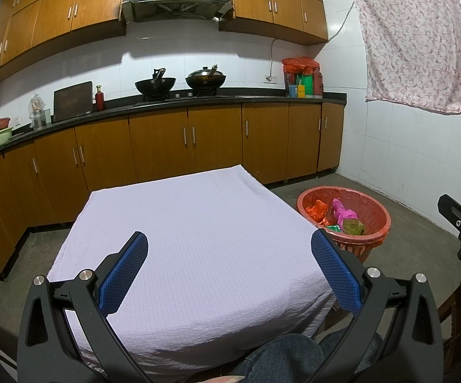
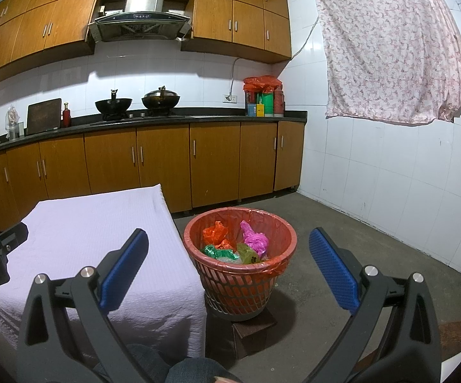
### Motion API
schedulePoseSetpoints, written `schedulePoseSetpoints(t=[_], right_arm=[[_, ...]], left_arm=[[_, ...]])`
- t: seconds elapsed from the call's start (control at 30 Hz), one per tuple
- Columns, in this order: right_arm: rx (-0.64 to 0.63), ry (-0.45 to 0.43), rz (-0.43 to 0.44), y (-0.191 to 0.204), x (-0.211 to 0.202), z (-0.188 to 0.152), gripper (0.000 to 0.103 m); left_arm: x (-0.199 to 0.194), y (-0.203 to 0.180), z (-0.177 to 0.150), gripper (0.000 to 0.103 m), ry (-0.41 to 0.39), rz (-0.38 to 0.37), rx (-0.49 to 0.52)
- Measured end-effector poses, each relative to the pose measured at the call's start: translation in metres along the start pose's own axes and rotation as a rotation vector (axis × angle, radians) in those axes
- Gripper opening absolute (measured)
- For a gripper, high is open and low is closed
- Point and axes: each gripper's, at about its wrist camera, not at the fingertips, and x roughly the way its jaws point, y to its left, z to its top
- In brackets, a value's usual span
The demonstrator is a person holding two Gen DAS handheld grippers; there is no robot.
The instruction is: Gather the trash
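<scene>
A red mesh trash basket (image 2: pixel 221 223) with a red liner stands on a small dark block on the floor, right of the table. Inside lie crumpled bags: orange (image 2: pixel 215 232), pink (image 2: pixel 255 238), green (image 2: pixel 215 251) and a yellowish wrapper (image 2: pixel 247 255). The same basket (image 1: pixel 380 210) shows in the left wrist view. My left gripper (image 1: pixel 229 249) is open over the table's lilac cloth (image 1: pixel 192 233), nothing between its fingers. My right gripper (image 2: pixel 229 249) is open, held in front of the basket, empty. The cloth top is bare.
Wooden cabinets (image 2: pixel 163 162) under a dark counter run along the back wall, with two woks (image 2: pixel 113 103) on the stove. A white tiled wall (image 2: pixel 390 185) with a hanging floral cloth (image 2: pixel 393 51) closes the right side. Bare concrete floor (image 2: pixel 342 233) surrounds the basket. A person's knees in jeans (image 1: pixel 281 357) are at the bottom.
</scene>
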Motion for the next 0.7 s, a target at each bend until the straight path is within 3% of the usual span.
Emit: schedulePoseSetpoints(t=[0.7], right_arm=[[0.005, 0.005, 0.0, 0.0023, -0.0003, -0.0056, 0.099]], left_arm=[[-0.0041, -0.0071, -0.0027, 0.101, -0.005, 0.002, 0.009]])
